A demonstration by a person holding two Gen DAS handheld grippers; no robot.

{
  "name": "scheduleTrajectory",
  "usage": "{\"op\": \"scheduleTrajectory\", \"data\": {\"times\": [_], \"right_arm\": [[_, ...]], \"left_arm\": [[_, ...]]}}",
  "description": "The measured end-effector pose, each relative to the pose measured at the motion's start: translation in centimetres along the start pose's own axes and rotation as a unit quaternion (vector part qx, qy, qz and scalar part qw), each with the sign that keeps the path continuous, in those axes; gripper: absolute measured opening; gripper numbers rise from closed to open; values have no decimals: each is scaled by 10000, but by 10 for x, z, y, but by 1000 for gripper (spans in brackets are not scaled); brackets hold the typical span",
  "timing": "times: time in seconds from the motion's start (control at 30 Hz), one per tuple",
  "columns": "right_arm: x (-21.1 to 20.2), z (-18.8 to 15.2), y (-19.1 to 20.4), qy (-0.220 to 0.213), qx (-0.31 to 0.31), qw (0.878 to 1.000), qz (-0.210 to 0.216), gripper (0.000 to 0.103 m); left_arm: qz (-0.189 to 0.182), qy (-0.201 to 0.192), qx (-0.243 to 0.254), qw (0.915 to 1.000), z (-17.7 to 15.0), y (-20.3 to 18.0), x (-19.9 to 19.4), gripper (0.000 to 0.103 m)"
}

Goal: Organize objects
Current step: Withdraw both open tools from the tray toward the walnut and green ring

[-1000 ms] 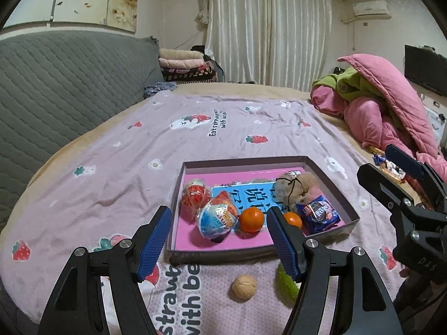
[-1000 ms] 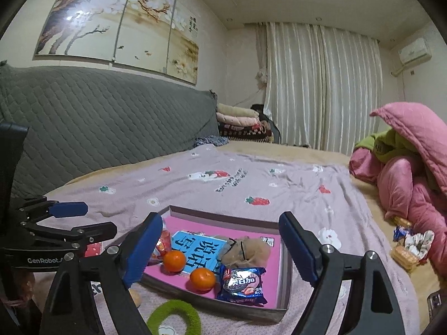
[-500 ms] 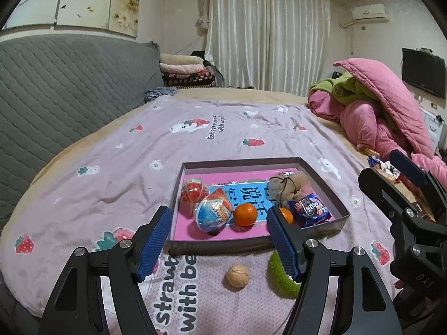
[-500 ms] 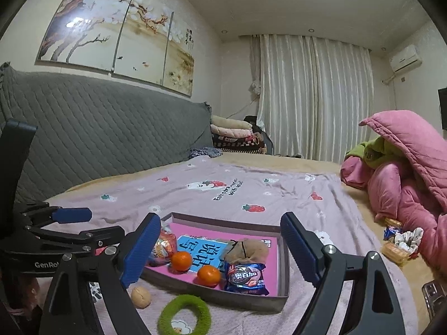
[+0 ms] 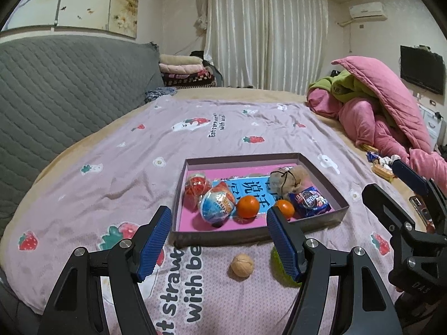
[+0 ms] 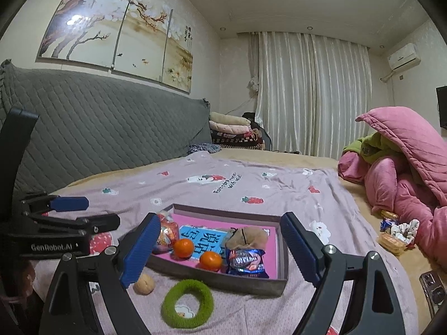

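A shallow grey box (image 5: 257,236) with a pink floor lies on the bed; it also shows in the right wrist view (image 6: 223,280). It holds two oranges (image 5: 248,206) (image 6: 211,261), a blue-and-red egg packet (image 5: 217,205), a red net bag (image 5: 197,187), a blue cookie packet (image 6: 245,259) and a brown pouch (image 5: 289,180). A walnut (image 5: 242,262) (image 6: 144,284) and a green fuzzy ring (image 6: 187,303) (image 5: 282,273) lie on the blanket in front of the box. My left gripper (image 5: 218,247) and right gripper (image 6: 220,251) are both open and empty, above the near side of the bed.
A pink-and-green quilt pile (image 5: 385,117) lies at the right. Snack wrappers (image 6: 396,234) sit by it. A phone (image 6: 433,287) lies at the bed's right edge. A grey padded headboard (image 5: 56,89) runs along the left. Folded blankets (image 5: 184,69) are stacked at the far end.
Both grippers have pulled back and up from the box, so the walnut and green ring show more fully. Both stay open.
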State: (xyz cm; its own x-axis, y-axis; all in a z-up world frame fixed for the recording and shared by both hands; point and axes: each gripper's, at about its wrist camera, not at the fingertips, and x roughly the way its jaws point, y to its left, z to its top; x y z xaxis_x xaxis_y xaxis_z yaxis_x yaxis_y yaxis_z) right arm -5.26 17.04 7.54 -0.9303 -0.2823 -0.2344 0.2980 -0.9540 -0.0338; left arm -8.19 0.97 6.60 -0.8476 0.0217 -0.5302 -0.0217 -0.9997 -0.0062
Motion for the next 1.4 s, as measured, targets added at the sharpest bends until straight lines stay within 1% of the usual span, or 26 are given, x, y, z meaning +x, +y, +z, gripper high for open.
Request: {"op": "scheduleTrajectory", "data": {"times": [0.2,0.33,0.4,0.57,0.7,0.9,1.0,1.4], "right_arm": [[-3,-6,4,53,-51,10000,-64,88],[-4,-10,6,138,-24,9999,-32,88],[-4,-14,7,231,-26,9997,-40,88],[-1,-23,9,440,-50,9990,-25,87],[5,-32,12,709,-52,9975,6,88],[15,-47,16,1096,-128,9938,-103,87],[16,-51,17,1190,-136,9927,-104,88],[25,-69,30,1619,-342,9862,-65,87]], "left_arm": [[-20,17,-40,10000,-3,6,-4,72],[-16,54,-16,10000,-9,7,-5,72],[-28,71,-6,10000,-12,7,-5,72],[-109,259,15,9996,-25,8,1,72],[-127,374,61,9992,-34,7,6,72],[-235,577,53,9980,-45,7,15,72],[-227,604,85,9979,-47,6,16,72],[-369,920,140,9950,-65,0,27,72]]}}
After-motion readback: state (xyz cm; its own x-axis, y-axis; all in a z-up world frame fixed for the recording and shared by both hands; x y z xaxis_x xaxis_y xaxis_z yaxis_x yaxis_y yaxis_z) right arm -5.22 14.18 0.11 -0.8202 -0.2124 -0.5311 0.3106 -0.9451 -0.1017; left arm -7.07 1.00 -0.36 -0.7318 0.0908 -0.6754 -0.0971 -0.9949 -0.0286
